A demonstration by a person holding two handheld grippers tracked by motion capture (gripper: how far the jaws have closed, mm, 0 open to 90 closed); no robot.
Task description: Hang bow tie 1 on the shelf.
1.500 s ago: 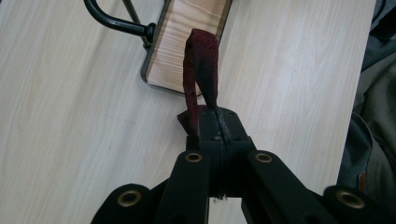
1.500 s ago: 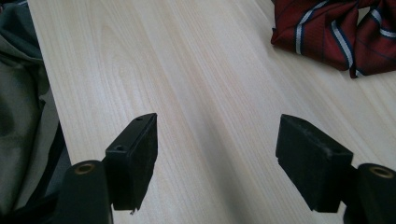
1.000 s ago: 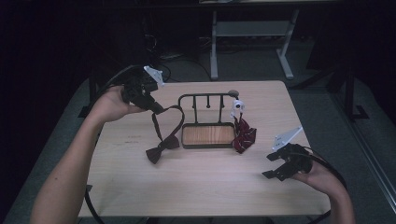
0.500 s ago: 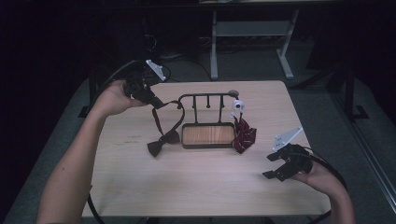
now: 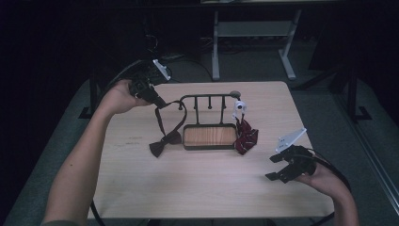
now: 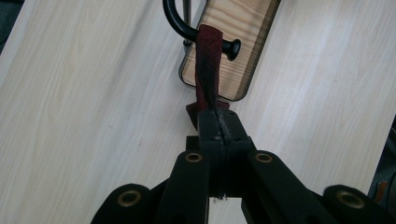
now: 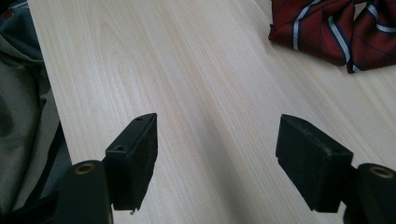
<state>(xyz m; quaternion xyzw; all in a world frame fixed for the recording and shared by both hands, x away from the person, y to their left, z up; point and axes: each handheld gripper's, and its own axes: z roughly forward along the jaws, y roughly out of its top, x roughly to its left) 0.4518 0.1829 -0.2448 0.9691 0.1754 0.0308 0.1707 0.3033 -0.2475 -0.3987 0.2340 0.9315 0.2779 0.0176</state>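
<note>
Left gripper (image 5: 157, 101) clamped on a dark bow tie's strap (image 6: 208, 65).
Strap loops over the rack (image 5: 207, 98) hook; right gripper (image 7: 229, 154) gapes, near right.

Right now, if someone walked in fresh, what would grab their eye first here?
Probably the left gripper, shut on the strap of a dark bow tie and pulling it taut over the left end of the black rack mid-table. Next, the striped red tie at the rack's right end, and the right gripper, open over bare table near the right edge.
</note>
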